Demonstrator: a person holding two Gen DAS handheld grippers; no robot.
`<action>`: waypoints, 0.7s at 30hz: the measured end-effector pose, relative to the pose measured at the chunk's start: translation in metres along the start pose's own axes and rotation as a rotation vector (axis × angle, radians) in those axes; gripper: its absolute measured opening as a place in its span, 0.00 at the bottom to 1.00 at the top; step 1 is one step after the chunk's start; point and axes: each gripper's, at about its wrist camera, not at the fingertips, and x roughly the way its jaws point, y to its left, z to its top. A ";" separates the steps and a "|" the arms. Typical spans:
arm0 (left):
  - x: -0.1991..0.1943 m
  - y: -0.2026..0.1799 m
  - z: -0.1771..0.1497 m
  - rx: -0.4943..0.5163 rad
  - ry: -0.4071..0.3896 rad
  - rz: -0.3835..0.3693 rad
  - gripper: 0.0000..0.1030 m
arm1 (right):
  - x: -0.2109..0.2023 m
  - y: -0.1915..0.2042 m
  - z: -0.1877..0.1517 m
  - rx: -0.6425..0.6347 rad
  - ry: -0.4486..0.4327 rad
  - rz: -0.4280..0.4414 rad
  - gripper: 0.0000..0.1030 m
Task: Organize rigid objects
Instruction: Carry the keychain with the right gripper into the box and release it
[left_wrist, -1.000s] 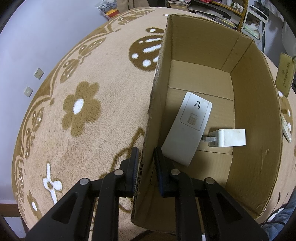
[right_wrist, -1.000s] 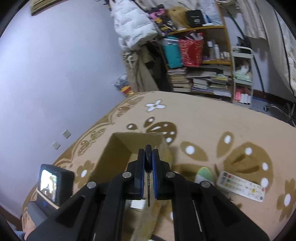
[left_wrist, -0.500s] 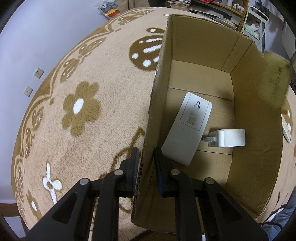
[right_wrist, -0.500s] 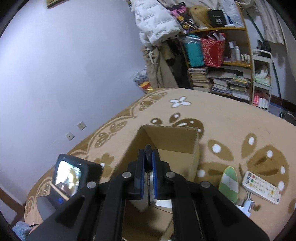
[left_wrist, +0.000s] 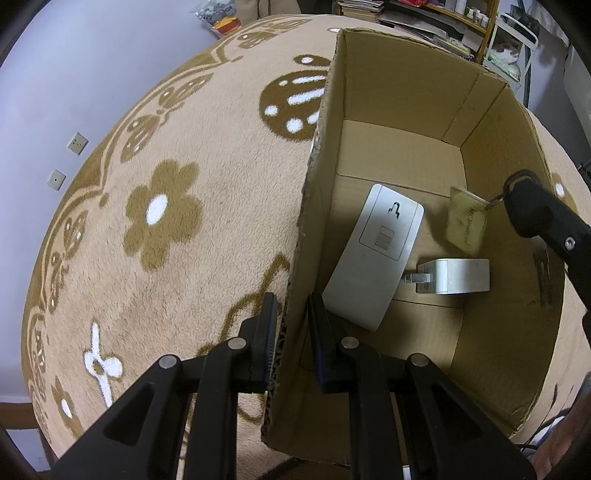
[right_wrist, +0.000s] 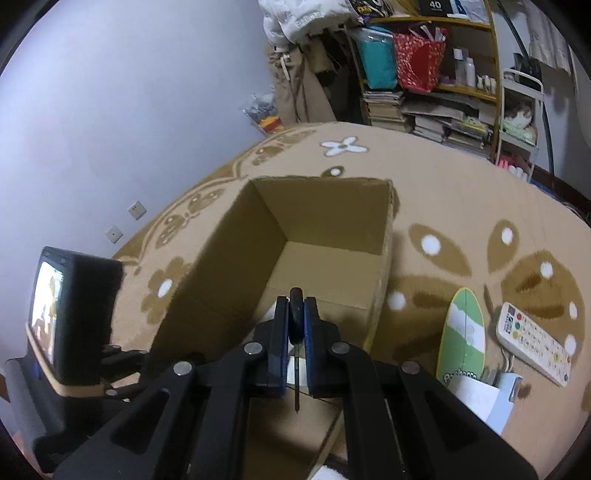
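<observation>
An open cardboard box (left_wrist: 406, 92) stands on the flowered carpet. My left gripper (left_wrist: 291, 306) is shut on its near left wall, one finger outside and one inside. On the box floor lie a flat white device (left_wrist: 376, 254) and a white plug adapter (left_wrist: 454, 280). My right gripper (right_wrist: 296, 310) is shut on a black-headed key (right_wrist: 296, 321) whose blade points down over the box (right_wrist: 325, 210). In the left wrist view that gripper (left_wrist: 517, 188) reaches in from the right, and a tan tag (left_wrist: 465, 221) dangles from the key inside the box.
On the carpet right of the box lie a green oval board (right_wrist: 463, 332), a white remote (right_wrist: 535, 343) and a white object (right_wrist: 480, 395). The left gripper's screen unit (right_wrist: 70, 314) sits at the left. Shelves with books (right_wrist: 424, 118) line the far wall.
My right gripper has come down over the box with the key. The tag, earlier outside the right wall, now hangs inside the box. The left gripper has not moved.
</observation>
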 end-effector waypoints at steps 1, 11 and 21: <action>0.000 0.000 0.000 0.000 0.000 0.000 0.16 | 0.000 0.000 0.000 -0.001 0.001 -0.004 0.08; 0.000 0.000 0.000 0.001 0.001 0.001 0.15 | 0.002 -0.002 0.001 -0.007 0.017 -0.022 0.09; 0.000 0.001 -0.002 -0.004 0.002 -0.006 0.15 | -0.005 -0.004 0.002 -0.007 0.015 -0.034 0.09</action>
